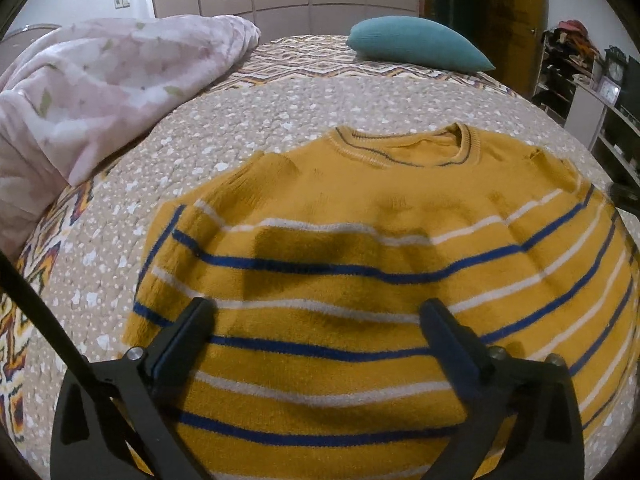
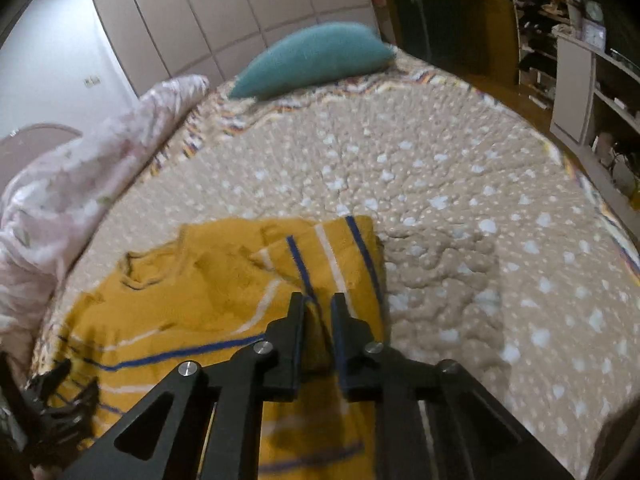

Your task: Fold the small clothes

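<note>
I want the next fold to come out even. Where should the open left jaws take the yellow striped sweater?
Probably the hem edge of the sweater on its free side, coming in low from the near edge of the bed: it lies flat, neck away, and the left gripper hovers open above its lower stripes.

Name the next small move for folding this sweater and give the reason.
Probably lower the open left gripper onto the sweater and pinch it: its jaws hover wide over flat striped fabric, while the right gripper already pinches the folded sleeve.

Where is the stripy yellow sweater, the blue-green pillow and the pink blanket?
Yellow striped sweater (image 1: 360,248): left wrist view, on its chest.
Teal pillow (image 1: 416,42): left wrist view, on its middle.
Pink floral blanket (image 1: 104,92): left wrist view, on its bunched top.
</note>
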Demonstrator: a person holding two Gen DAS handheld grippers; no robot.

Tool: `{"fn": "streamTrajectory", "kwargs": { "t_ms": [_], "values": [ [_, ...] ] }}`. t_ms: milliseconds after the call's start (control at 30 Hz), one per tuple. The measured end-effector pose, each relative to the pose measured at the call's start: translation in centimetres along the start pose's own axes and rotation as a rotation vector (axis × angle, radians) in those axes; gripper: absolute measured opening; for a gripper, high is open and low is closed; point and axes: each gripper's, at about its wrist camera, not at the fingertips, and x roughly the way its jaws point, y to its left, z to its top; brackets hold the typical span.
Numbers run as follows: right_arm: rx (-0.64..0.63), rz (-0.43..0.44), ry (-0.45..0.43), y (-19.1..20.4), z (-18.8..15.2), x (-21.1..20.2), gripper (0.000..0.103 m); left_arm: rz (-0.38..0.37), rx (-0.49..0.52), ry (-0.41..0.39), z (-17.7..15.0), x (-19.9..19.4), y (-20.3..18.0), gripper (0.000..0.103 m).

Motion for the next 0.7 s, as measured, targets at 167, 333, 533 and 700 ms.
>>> {"fn": "streamTrajectory", "kwargs": {
  "t_ms": [167, 333, 533, 700],
  "values": [
    [-0.039, 0.040, -0.078, 0.6, -6.1, -7.7, 0.047, 0.028, 0.018, 0.010, 0.1, 0.3, -0.3, 0.103],
    [-0.014, 0.079, -0.046, 0.3, -10.8, -9.1, 0.048, 0.004, -0.015, 0.037, 0.3, -1.9, -0.1, 0.095],
    [-0.089, -0.008, -0.061, 0.2, -12.9, -9.1, 0.048, 0.040, -0.082, -0.056, -0.3, -8.2, 4.6, 0.095],
    [-0.089, 0.019, -0.045, -0.2, -13.3, -8.2, 0.059, 0.099, -0.197, 0.005, -1.4, -7.4, 11.0, 0.095]
  ]
}}
